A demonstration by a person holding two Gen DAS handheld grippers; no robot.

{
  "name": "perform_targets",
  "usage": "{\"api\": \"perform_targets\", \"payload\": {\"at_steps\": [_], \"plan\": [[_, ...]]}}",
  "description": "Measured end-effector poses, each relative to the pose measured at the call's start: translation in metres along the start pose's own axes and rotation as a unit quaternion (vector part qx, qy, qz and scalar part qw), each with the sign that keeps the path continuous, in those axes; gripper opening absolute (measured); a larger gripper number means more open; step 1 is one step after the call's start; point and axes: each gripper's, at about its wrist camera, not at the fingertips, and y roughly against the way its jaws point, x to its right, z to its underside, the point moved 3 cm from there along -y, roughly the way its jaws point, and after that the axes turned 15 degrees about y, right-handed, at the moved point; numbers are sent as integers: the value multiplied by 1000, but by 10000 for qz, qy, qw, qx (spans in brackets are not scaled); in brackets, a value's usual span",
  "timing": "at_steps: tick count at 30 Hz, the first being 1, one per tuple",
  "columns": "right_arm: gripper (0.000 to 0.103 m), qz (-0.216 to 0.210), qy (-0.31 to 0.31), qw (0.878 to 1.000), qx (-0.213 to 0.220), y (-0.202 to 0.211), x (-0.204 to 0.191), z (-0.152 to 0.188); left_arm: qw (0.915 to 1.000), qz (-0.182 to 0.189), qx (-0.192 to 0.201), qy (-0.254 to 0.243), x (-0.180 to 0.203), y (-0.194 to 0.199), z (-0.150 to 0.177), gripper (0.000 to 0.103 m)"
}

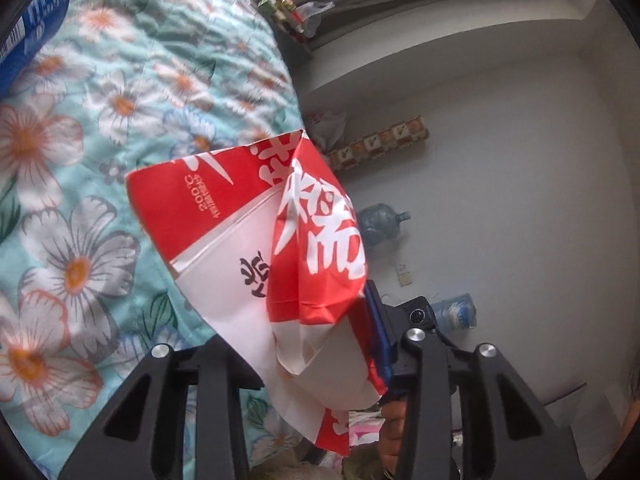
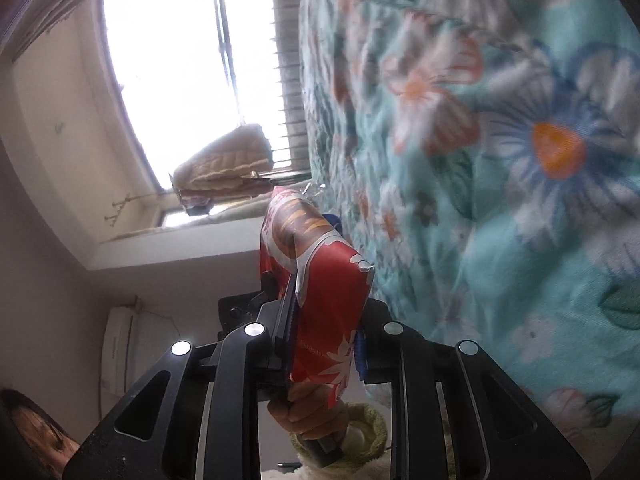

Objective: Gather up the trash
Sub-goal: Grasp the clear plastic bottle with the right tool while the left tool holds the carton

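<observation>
Floral bedspread (image 1: pixel 120 128) fills most of both views, teal with big white and orange flowers, and beyond the bed's edge I see pale floor (image 1: pixel 520 160) with a large water jug (image 1: pixel 380 222) lying well away.

Biggest risk, as I judge it: the red and white paper bag (image 1: pixel 256 248) is crumpled and floppy, and my left tool (image 1: pixel 316 368) seems to have only its lower corner. Its jaws stand partly closed with the paper running between them, so I read it as pinched, though the pad contact itself is hidden behind the bag. A thin, creased fold could slide out if I swing fast, and the bag would drop onto the bed or the floor.

Second risk: the red snack packet (image 2: pixel 328 300) in my right tool (image 2: pixel 324 336) is glossy film. Both pads press on its sides, jaws narrow, but slick film can squirt out under a squeeze.

With 2 tools loaded, neither can rescue the other.

Pose: the left tool tips slightly down over the bed's edge, rolled sideways; a hand (image 1: pixel 394 432) shows below it. My right tool points roughly level along the bed, rolled hard over, and fingers (image 2: pixel 308 416) grip a handle beneath.
</observation>
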Motion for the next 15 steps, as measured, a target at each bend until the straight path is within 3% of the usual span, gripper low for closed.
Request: {"api": "perform_targets", "payload": {"at_steps": [2, 3, 5, 8, 11, 15], "plan": [[32, 19, 317, 9994, -143, -3, -16, 0, 9997, 167, 140, -102, 11, 16, 1, 34], [45, 55, 486, 9986, -209, -6, -23, 0, 9993, 230, 243, -179, 18, 25, 1, 33], [60, 161, 770, 9965, -290, -11, -31, -1, 9966, 329, 633, -400, 31, 59, -1, 32], [62, 264, 918, 9949, -318, -26, -32, -7, 9891, 454, 1266, -595, 43, 121, -4, 32], [62, 424, 992, 9922, -627, -63, -33, -14, 9771, 9, 1927, -903, 52, 182, -1, 32], [64, 697, 1411, 9777, -1393, -143, -52, -4, 9529, -887, 2683, -1102, 53, 250, 11, 32]]}}
